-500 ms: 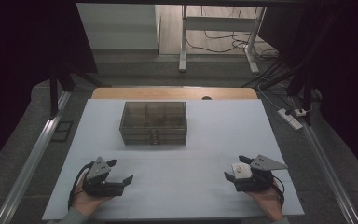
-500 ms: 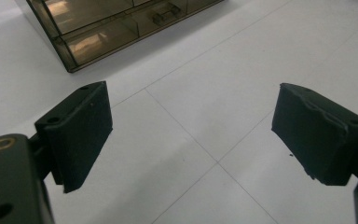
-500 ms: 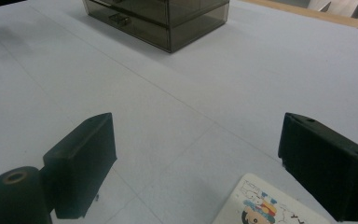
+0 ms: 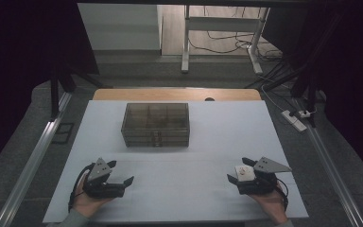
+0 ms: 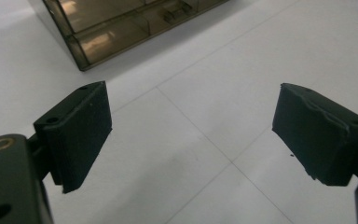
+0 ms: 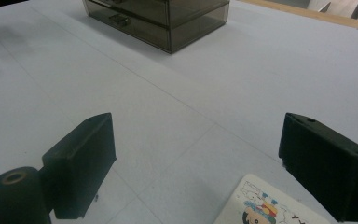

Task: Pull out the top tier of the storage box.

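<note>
A smoky see-through drawer box stands at the back middle of the white tabletop. A hand holds my left gripper near the front left, open, with bare table between its pads; the drawer box lies ahead of it. At the front right another hand holds my right gripper, also open. A small white card with a cartoon print lies on the table between its jaws, close to the right-hand one, and neither pad presses on it. The drawer box shows far ahead in the right gripper view.
A wooden table edge runs behind the white top. Metal rails flank both sides. A power strip and cables lie on the floor to the right. A white desk frame stands farther back.
</note>
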A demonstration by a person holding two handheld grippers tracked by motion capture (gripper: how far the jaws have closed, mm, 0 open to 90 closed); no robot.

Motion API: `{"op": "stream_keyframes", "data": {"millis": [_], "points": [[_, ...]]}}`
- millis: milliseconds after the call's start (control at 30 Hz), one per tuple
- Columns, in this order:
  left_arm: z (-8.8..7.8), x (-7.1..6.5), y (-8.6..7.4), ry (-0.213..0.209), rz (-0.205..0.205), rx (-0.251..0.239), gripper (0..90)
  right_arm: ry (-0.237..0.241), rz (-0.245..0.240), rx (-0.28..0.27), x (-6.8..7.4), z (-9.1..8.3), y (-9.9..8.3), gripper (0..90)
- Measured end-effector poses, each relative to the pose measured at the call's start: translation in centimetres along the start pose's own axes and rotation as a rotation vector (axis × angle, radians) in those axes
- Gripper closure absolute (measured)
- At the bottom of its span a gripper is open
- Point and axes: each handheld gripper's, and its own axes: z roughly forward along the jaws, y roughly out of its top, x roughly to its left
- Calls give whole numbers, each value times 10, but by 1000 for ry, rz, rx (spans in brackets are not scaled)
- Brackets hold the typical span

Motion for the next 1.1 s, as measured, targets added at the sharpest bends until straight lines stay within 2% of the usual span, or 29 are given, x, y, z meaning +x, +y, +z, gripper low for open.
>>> {"op": "stream_keyframes", "data": {"millis": [167,300,467,633,767,900,933,1033,1100], "points": [[-1,1,0,11,6,-10,124,1,2,1,0,1,0,104],[-1,-1,0,16,35,-10,124,12,8,4,0,1,-1,106],[-1,-1,0,17,49,-17,126,13,1,15,0,1,0,106],[0,-3,1,46,75,-29,126,33,2,2,1,1,0,107],[-1,-5,2,70,107,-46,126,27,-4,9,1,2,0,107],[-1,-7,3,76,125,-51,127,23,-5,9,1,2,0,107],[0,-8,3,80,146,-47,127,22,-5,10,1,2,0,107],[-1,-9,4,88,166,-49,128,24,-3,9,1,2,0,107],[-1,-11,5,105,202,-54,128,20,-7,13,1,2,-1,107]]}}
